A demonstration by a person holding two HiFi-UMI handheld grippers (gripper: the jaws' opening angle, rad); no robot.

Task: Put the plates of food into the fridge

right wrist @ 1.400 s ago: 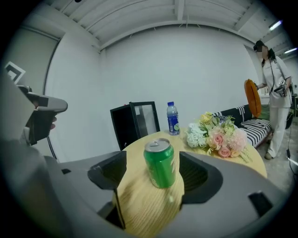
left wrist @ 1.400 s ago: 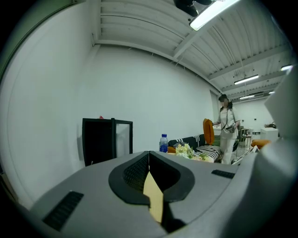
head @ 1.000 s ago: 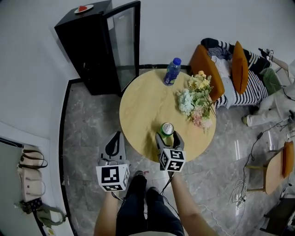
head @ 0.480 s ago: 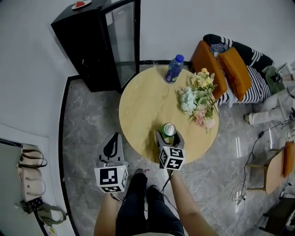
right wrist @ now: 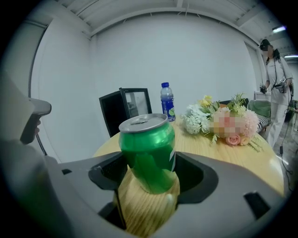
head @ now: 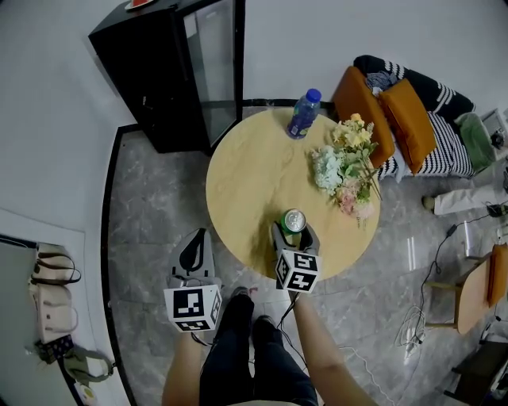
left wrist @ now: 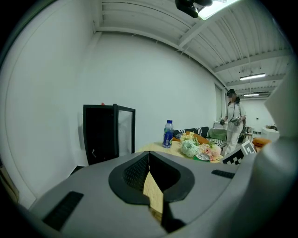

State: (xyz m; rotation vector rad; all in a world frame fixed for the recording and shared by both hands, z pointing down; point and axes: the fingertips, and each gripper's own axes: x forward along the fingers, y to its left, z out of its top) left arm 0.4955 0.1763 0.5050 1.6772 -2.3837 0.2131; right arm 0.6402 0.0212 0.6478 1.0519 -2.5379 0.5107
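White wall at the back of the room, with a black fridge [head: 163, 75] against it. Plate of food [head: 140, 5] sits on the fridge's top, at the head view's upper edge: a small white plate with something red on it, details too small to make out. Only a red speck [left wrist: 103, 104] marks it in the left gripper view. Fridge's glass door [head: 216, 63] stands open toward the round wooden table [head: 246, 182]. On the table: blue bottle [head: 302, 113] upright at the far edge, bouquet [head: 344, 170] lying on the right side, green can [head: 294, 220] upright near the near edge. Right gripper [head: 292, 236] reaches in over the near edge, level with the tabletop, with its jaws closed on either side of the green can [right wrist: 148, 144], pads against its wall. Left gripper [head: 195, 238] is held off the table's near-left edge, over the grey marble floor [head: 151, 206], pointing toward the fridge. Its jaws are pressed together at the tips with nothing between them [left wrist: 149, 155]. Both forearms enter from the bottom of the head view.
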